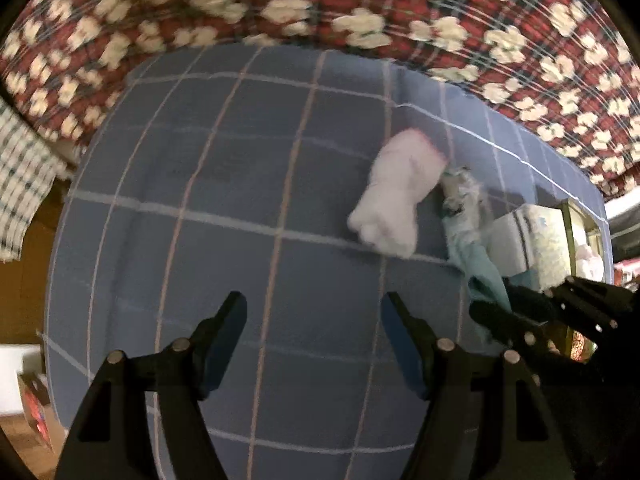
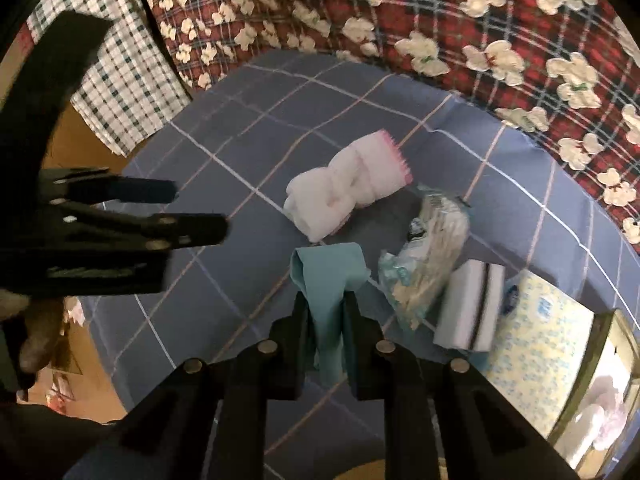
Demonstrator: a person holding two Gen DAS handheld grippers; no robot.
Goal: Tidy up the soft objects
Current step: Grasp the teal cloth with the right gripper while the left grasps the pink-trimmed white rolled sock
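Note:
A white fluffy towel roll with a pink edge (image 2: 348, 188) lies on the blue checked sheet (image 2: 240, 152); it also shows in the left wrist view (image 1: 396, 196). My right gripper (image 2: 326, 304) is shut on a teal cloth (image 2: 326, 276), held just above the sheet in front of the towel; the cloth and gripper show at the right of the left wrist view (image 1: 484, 276). My left gripper (image 1: 314, 304) is open and empty over bare sheet, left of the towel; it shows at the left of the right wrist view (image 2: 200, 212).
A plastic bag of cotton items (image 2: 428, 252), a white and grey sponge (image 2: 472, 304) and a patterned tissue box (image 2: 540, 340) lie right of the cloth. A red plaid blanket with white bears (image 2: 460, 32) lies behind. A checked cloth (image 2: 116, 68) hangs at left.

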